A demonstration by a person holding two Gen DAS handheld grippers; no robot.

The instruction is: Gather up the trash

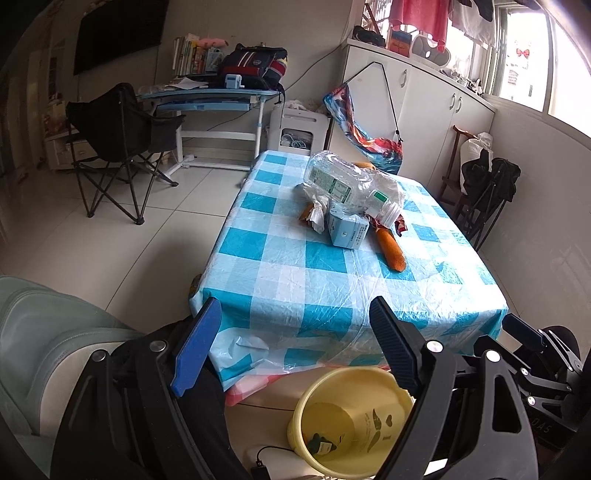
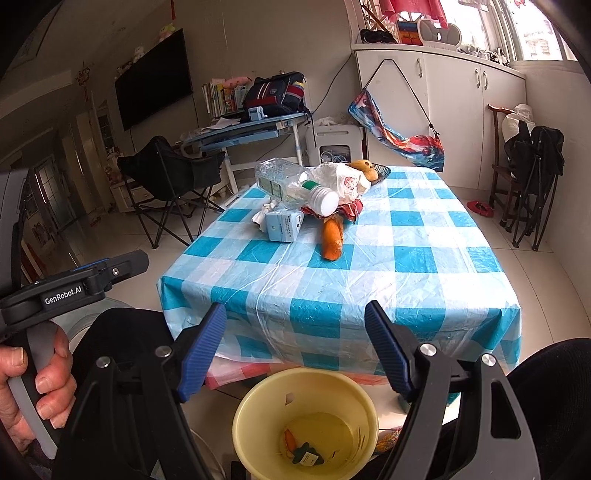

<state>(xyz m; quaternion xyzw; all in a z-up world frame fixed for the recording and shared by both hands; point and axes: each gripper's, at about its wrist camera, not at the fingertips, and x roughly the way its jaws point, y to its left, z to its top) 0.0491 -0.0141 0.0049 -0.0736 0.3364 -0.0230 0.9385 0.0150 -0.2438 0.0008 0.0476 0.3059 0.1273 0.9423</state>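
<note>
Below the table's near edge, both tongs wait wide open over the bin.

I hold the left tongs (image 1: 291, 345) and right tongs (image 2: 295, 347) empty and gaping, aimed down past the table (image 2: 424, 288), so either can reach out. At twelve o'clock the trash sits heaped mid-table: bottle (image 2: 291, 186) lying across a box (image 2: 283, 226), a carrot (image 2: 331, 238) beside it. At six o'clock the bin (image 2: 258, 402) stands on the floor, ready to catch drops; some scraps already lie inside.

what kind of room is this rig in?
Most likely a home living or dining room: a wall-mounted TV, a table with a blue checked plastic cover bearing trash, a cluttered study desk with a backpack, and laundry hanging by the window.
</note>
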